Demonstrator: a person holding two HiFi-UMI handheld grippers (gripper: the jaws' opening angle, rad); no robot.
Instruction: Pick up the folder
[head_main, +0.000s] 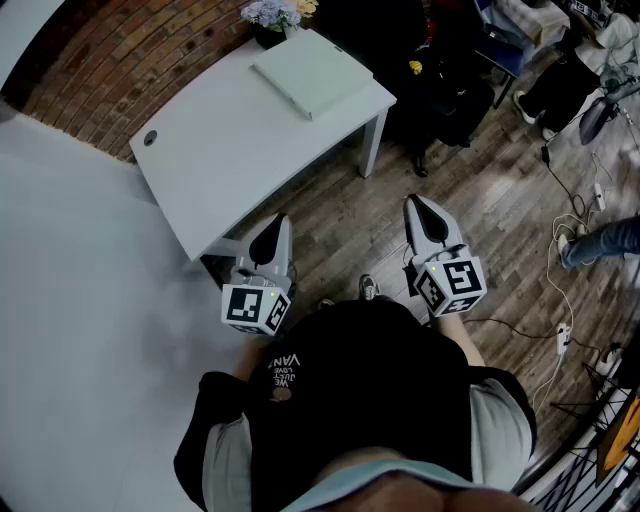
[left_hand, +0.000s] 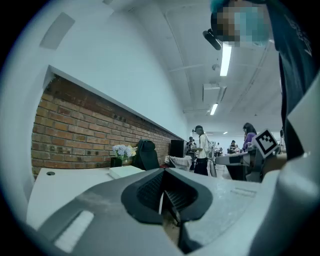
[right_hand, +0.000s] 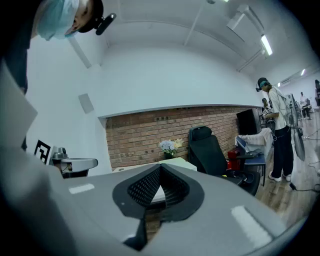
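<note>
Folder (head_main: 312, 72), pale and flat, lies closed on the white table (head_main: 210, 170). It is at the table's far end, toward 12 o'clock in the head view. A pot of pale flowers (head_main: 268, 14) stands just beside it at its 11 o'clock, against the brick wall (head_main: 110, 60). A small round cable hole (head_main: 150, 138) marks the tabletop at about 9 o'clock from the folder, well apart from it. The 2 hand-held grippers hover over the wooden floor (head_main: 480, 190), short of the table's near edge and well apart from the folder. The left gripper (head_main: 279, 226) sits near the table's near corner, with the folder at its 12 to 1 o'clock; its jaws are clenched together with nothing between them. The right gripper (head_main: 418, 208) hangs over bare floor beyond the table leg (head_main: 372, 145), with the folder at its 11 o'clock; its jaws are likewise pressed together and empty. In the right gripper view a black office chair (right_hand: 207, 150) stands at the folder's 2 o'clock, and a person (right_hand: 277, 132) stands at 3 o'clock near the picture's edge.
</note>
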